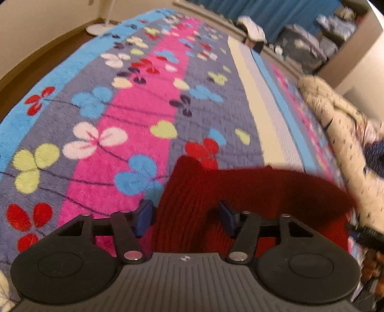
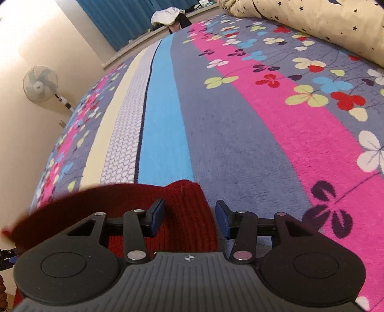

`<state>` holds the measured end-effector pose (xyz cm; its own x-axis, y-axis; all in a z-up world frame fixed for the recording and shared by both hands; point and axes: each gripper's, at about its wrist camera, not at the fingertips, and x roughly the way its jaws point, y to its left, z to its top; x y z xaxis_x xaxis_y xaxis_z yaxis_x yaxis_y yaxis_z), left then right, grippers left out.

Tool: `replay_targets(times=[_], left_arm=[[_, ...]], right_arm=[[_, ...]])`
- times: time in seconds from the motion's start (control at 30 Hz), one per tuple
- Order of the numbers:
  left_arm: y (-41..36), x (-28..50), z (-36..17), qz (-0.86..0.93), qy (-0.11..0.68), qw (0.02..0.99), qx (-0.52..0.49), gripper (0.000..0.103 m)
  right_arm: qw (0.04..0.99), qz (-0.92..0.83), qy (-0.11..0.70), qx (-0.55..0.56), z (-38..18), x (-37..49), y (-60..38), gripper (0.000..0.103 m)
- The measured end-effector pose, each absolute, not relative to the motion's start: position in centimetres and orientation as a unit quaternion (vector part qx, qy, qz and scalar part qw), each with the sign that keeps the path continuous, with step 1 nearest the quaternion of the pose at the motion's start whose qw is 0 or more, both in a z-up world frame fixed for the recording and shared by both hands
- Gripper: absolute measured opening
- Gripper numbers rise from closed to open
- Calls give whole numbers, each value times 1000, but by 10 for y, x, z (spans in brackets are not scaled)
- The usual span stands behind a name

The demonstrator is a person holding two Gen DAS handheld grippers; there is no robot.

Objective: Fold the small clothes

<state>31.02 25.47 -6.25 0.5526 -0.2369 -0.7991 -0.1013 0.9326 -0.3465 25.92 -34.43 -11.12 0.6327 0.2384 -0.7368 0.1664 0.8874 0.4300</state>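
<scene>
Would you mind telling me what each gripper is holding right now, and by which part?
Both hold one red knitted garment: the left gripper has a bunched end of it between its fingers, the right gripper the other end. The jaws are wide, so clamping cannot be confirmed.

The knit garment point(image 1: 216, 192) spans between the left gripper point(image 1: 184, 218) and right gripper point(image 2: 189, 216) above the blanket point(image 2: 240, 132) — a quilt point(image 2: 312, 21) lies at its far edge.

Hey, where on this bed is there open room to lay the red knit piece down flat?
Straight ahead: the grey and pink stripes of the blanket beyond the red knit lie bare, bordered by the blue stripe. It is crowded along the star-print duvet, and white clothes sit past the far end.
</scene>
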Motion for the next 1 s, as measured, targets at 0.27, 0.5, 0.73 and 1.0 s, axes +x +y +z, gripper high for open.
replay_targets(times=[0.27,0.5,0.73,1.0], left_arm=[[255,304,-36,-16,387,910,-151,12],[251,311,-37,26,370,921,-120,12],[247,320,-66,34,434,896,-88,18],[274,282,-40,3,443,878,-182,45]], right_arm=[[916,15,339,214,-74,252,-337,11],[944,-17,278,179,-61,260,-324,11],[900,-46,409,144,-119,294,-314,17],[890,-28,390,235,-86,237,-333,43]])
